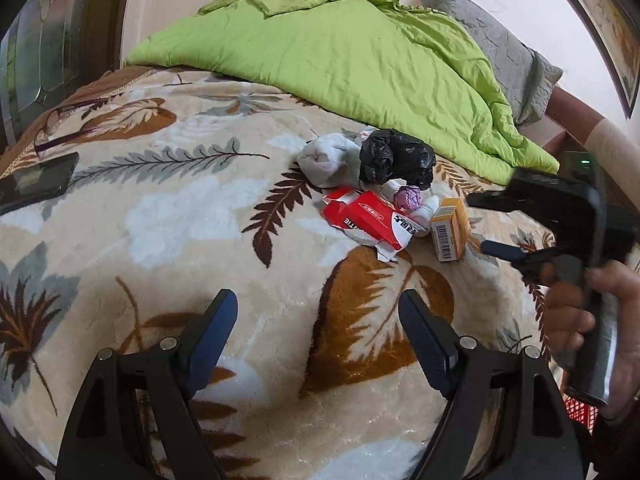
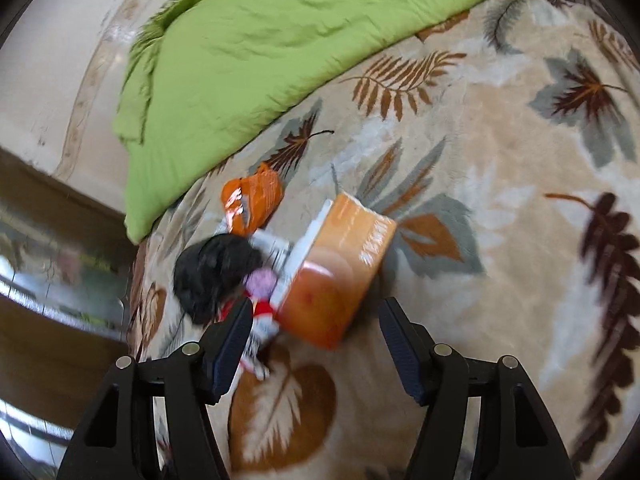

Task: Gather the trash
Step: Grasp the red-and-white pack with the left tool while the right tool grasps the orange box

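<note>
Best done by taking one piece at a time from the small trash pile on the leaf-patterned plush blanket (image 1: 168, 216), starting with the outermost: the small orange cardboard box (image 2: 340, 268), near edge of the heap, just ahead of the right gripper (image 2: 316, 344). Jaws of that gripper well apart, nothing between the pads, box not yet inside the gap. Worth straddling the box across its short width, lowering until the pads flank both broad faces, then closing gently, since thin card probably crushes easily. Box lying on a broad face in the right wrist view, long axis running from near-left to far-right, the pale open flap end turned left toward the crumpled black plastic bag (image 2: 216, 276). Seen from the left wrist, same box (image 1: 450, 230) resting at the right of the heap, barcode face toward the camera, beside the flattened red-and-white carton (image 1: 366, 218). Left gripper (image 1: 318, 330) hovering short of the pile, jaws wide, empty. Wise to keep it clear of the right side, and off the dark phone (image 1: 36, 182) at far left. Orange crinkled wrapper (image 2: 252, 200) lies farther back, near the green quilt (image 2: 260, 40).
</note>
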The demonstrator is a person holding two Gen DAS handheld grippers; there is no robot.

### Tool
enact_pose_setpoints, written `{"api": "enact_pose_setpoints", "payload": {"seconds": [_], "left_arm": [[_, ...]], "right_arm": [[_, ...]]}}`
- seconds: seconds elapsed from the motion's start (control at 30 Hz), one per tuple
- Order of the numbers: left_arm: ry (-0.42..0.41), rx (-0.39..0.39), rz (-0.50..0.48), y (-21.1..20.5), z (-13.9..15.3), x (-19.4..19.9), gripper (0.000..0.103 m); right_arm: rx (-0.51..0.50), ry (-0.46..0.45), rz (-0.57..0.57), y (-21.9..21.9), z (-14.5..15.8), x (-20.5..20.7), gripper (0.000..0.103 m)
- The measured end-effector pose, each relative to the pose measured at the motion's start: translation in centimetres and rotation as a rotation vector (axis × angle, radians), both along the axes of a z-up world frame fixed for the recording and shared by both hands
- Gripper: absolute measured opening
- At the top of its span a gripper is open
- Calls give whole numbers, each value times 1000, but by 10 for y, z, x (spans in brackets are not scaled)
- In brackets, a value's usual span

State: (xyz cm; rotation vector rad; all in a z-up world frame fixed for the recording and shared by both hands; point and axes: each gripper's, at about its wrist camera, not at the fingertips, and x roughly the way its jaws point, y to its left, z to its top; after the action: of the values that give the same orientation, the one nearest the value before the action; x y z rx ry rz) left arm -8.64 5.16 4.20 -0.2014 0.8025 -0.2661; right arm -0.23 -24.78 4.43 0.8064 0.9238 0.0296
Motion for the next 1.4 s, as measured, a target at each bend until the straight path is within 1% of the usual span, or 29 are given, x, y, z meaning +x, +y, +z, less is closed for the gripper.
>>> {"api": "enact_pose_setpoints", "payload": {"seconds": [0.07,0.17,0.23,0.27,0.3,0.37,0.4,0.47,0.53,0.63,0.7,0.8,0.83,0.9,0.93,0.97,1.0,1.03,1.1,1.13,1.17,1.2,1.27,1.3,1.33,1.4], "left_arm": [[5,0,4,0,-1,1,82],[8,6,-9,-3,-2,1,82],[10,11,-17,-5,-3,2,82],[12,10,-20,-5,-4,2,82],[14,8,-22,-6,-4,3,82],[26,-1,-25,-6,-6,5,82],[29,-3,-25,-6,-6,5,82],[42,-16,-27,-6,-8,7,82],[62,-39,-36,-5,-10,9,82],[96,-70,-51,-10,-11,17,82],[103,-89,-52,-15,-10,24,82],[148,-159,-35,-22,-9,44,82],[171,-179,-16,-26,-10,55,82],[218,-182,5,-33,-15,74,81],[241,-183,17,-37,-18,82,81],[247,-189,35,-41,-19,89,81],[245,-181,49,-45,-18,95,81],[248,-154,56,-53,-17,103,81],[269,-148,55,-66,-17,117,82],[280,-142,56,-69,-19,123,85],[287,-119,61,-75,-21,129,89],[278,-98,68,-80,-22,132,90],[250,-43,74,-89,-24,133,93],[241,-10,68,-93,-26,133,93],[219,44,51,-99,-28,131,93],[199,104,30,-106,-30,128,93]], "right_arm": [[-24,40,-12,2,-7,14,71],[-39,69,-19,7,-16,27,71],[-31,88,-17,8,-23,33,71],[-16,88,-12,9,-26,34,70],[-20,87,-1,11,-27,35,63],[-34,68,25,14,-26,34,62],[-23,57,35,14,-25,31,61],[-5,32,51,14,-22,20,61],[-34,-9,82,14,-14,2,61],[-70,-80,119,12,-3,-37,61],[-115,-109,134,14,-1,-59,61],[-153,-144,140,14,-5,-90,61],[-153,-144,139,12,-6,-93,61],[-136,-180,126,7,-3,-92,61],[-150,-195,111,4,-1,-93,61],[-152,-196,101,2,-2,-93,61],[-136,-193,98,0,-4,-93,61],[-113,-189,95,-3,-7,-92,61],[-99,-193,93,-6,-7,-92,61],[-98,-198,94,-7,-7,-92,61],[-97,-202,95,-7,-7,-92,61],[-94,-202,96,-8,-7,-91,61],[-85,-202,95,-10,-8,-89,61],[-82,-204,93,-11,-8,-90,61],[-81,-208,92,-12,-8,-90,61],[-78,-211,93,-14,-7,-91,61]]}}
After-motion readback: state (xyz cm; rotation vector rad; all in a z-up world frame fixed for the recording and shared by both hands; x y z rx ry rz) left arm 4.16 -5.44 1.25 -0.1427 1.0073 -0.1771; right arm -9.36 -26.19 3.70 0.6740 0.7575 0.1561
